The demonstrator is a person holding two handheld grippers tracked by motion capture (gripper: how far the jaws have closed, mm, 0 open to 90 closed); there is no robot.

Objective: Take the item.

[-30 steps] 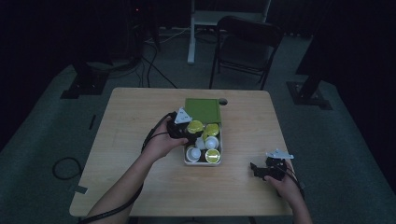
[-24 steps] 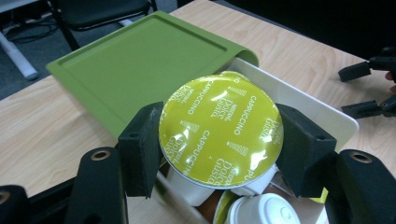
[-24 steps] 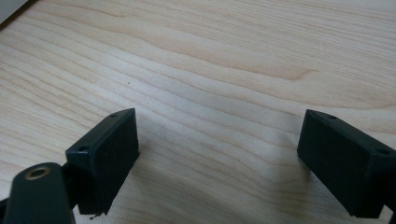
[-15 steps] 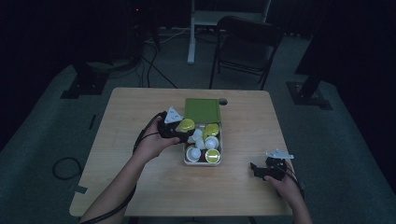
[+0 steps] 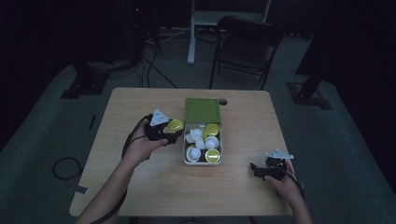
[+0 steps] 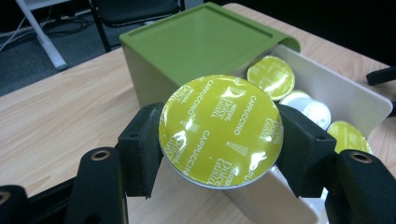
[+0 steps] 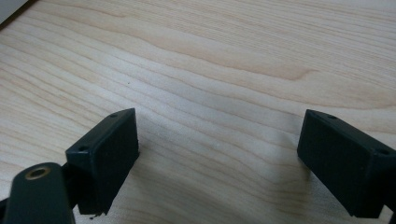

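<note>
**Left gripper holds cappuccino capsule beside capsule box; right gripper idle on table**

The left gripper pinches a yellow-green foil-lidded capsule between its two black jaws, one pad against each side of the rim. The lid print reads "Nescafé Dolce Gusto Cappuccino". In the high view the capsule sits just off the box's left wall, at about 9 o'clock from the box's open tray, lifted clear of the table.

The capsule box stands near the table centre. Its green cover lies over the far half; its pale tray projects toward the person. Inside the tray lie further capsules: two with yellow-green lids, one at 12 o'clock and one at 5 o'clock, and several white ones between them.

The right gripper rests at about 4 o'clock from the box, well apart from it, near the table's near right edge. Its jaws stand spread wide with nothing between them; its own view shows bare wooden tabletop under the pads.
</note>
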